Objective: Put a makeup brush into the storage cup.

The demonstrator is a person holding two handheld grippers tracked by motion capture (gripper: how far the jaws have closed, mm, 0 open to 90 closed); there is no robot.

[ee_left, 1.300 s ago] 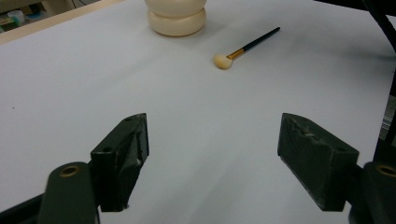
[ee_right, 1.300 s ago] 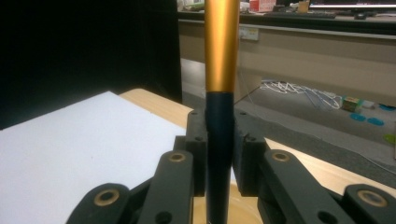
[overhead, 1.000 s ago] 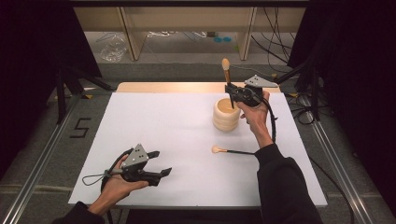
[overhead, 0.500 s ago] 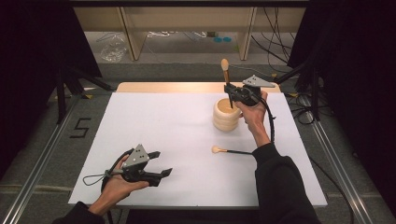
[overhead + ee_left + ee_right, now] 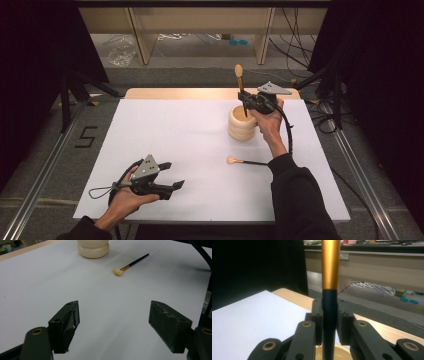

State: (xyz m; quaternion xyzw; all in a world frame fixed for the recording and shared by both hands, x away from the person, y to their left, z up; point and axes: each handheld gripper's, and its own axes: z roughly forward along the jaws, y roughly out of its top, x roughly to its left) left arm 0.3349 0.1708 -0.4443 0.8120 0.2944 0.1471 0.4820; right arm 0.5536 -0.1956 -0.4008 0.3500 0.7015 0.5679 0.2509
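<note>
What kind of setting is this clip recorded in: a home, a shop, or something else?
Most likely a lab or recording workspace. A plain white board-covered table stands between black curtains, loose cables trail over the grey floor behind it, and a marker shaped like the digit 5 is taped on the floor beside the table.

Two matte black hand-held grippers — the left gripper point(image 5: 172, 187) and the right gripper point(image 5: 243, 97) — each carry a grey three-cornered plate on top and trail a black cable. Their jaws are blocky black pads, toothed on the inner faces, hung on flat black link arms with brass-coloured pivot bushes. The person wears black long sleeves — the right sleeve point(image 5: 295, 195) reaches to the wrist.
</note>
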